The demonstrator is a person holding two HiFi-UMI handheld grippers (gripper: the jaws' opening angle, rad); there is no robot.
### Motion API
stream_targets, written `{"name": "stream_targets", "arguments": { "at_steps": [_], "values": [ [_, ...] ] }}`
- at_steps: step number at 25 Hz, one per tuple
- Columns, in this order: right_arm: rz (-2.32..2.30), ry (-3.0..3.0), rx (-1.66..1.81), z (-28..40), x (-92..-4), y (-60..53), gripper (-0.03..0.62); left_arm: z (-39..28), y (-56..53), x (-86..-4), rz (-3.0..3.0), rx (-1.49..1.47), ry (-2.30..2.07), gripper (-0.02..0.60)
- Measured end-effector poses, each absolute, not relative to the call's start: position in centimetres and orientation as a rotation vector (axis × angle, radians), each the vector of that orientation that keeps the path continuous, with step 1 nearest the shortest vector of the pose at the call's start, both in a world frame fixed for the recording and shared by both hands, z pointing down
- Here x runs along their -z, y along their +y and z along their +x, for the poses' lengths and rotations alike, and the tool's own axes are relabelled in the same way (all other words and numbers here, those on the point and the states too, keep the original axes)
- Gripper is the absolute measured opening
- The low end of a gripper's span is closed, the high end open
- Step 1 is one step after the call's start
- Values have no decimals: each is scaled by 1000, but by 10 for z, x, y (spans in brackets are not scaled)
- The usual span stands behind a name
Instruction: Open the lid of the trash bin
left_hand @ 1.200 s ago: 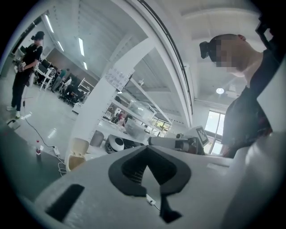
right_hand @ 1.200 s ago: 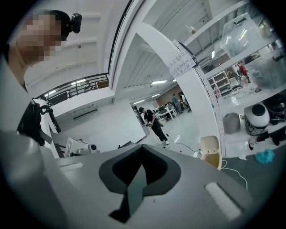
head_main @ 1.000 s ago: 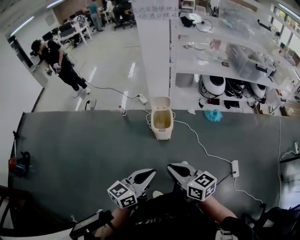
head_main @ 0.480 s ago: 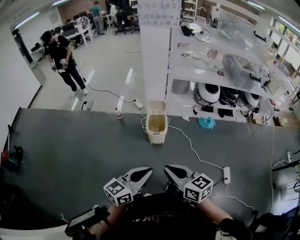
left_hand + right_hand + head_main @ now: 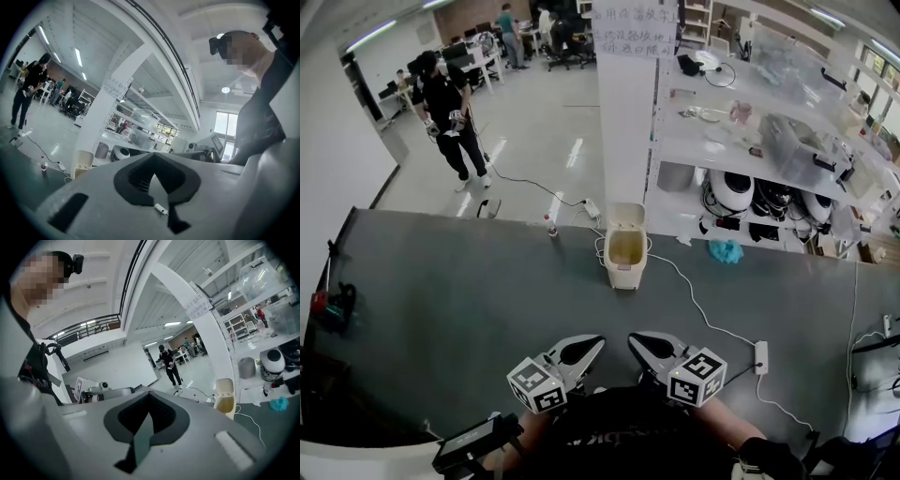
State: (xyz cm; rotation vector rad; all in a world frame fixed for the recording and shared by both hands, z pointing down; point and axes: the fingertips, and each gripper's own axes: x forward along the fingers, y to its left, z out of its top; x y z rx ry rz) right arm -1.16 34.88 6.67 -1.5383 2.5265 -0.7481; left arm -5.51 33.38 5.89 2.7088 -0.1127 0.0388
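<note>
The cream trash bin [image 5: 625, 251] stands at the far edge of the dark table [image 5: 469, 300], with its lid [image 5: 625, 215] tipped up at the back and the inside showing. It also appears small in the left gripper view as the bin [image 5: 83, 161], and in the right gripper view as the bin [image 5: 225, 401]. Both grippers hang close to my body, well short of the bin. The left gripper [image 5: 598, 343] is shut and holds nothing. The right gripper [image 5: 636, 337] is shut and empty too. Their jaws meet at a point in the left gripper [image 5: 152, 154] and right gripper [image 5: 149, 394] views.
A white cable runs from the bin across the table to a power strip [image 5: 760, 356]. A small bottle [image 5: 550, 226] stands left of the bin, and a red tool [image 5: 321, 306] sits at the table's left end. Behind are shelves [image 5: 750, 141], a pillar and a standing person [image 5: 450, 108].
Both grippers stay shut and have edged slightly up and forward near my body. The head view has shifted a little; the bin's lid stands open throughout.
</note>
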Motion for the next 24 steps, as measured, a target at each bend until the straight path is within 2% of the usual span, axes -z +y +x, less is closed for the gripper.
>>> {"name": "stream_targets", "arguments": {
  "at_steps": [24],
  "values": [
    [-1590, 2507, 774, -6, -77, 344, 8, -45, 330, -64, 2679, -48, -59, 2]
  ]
}}
